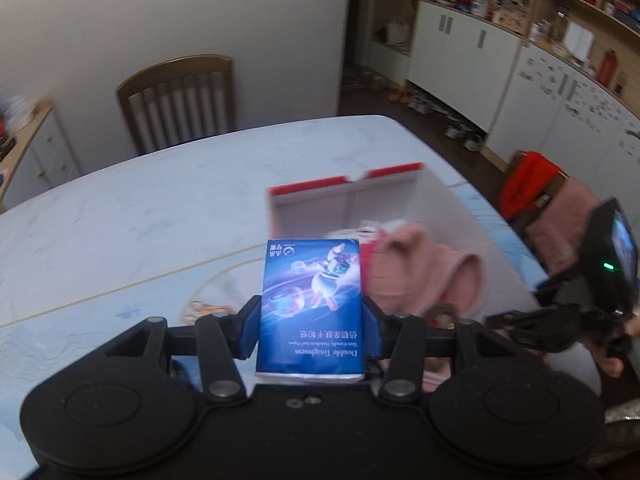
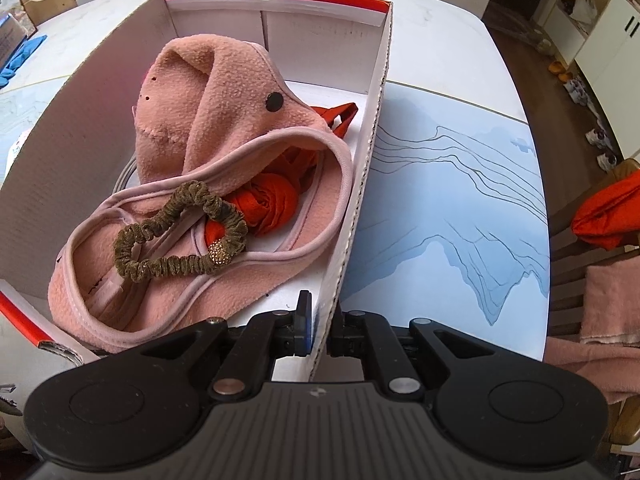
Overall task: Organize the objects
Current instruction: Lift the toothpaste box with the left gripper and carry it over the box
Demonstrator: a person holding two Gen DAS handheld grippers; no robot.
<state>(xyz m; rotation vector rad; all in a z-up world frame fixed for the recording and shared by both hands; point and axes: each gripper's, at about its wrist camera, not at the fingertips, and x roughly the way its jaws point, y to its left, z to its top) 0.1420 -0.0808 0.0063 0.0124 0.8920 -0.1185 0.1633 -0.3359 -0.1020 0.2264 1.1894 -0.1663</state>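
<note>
My left gripper (image 1: 311,326) is shut on a blue tissue pack (image 1: 312,300) and holds it above the table, just in front of the white box with a red rim (image 1: 344,184). My right gripper (image 2: 322,330) is shut on the box's right wall (image 2: 372,128), one finger inside and one outside. In the box lie a pink fleece hat (image 2: 224,92), an olive hair scrunchie (image 2: 176,232) and an orange cloth (image 2: 272,204). The pink hat also shows in the left wrist view (image 1: 424,276).
The table (image 2: 440,184) has a white top and a blue mountain-print mat. A wooden chair (image 1: 180,96) stands at its far side. Another chair with orange and pink cloth (image 2: 604,216) is at the right. Cupboards and shelves (image 1: 520,52) line the far wall.
</note>
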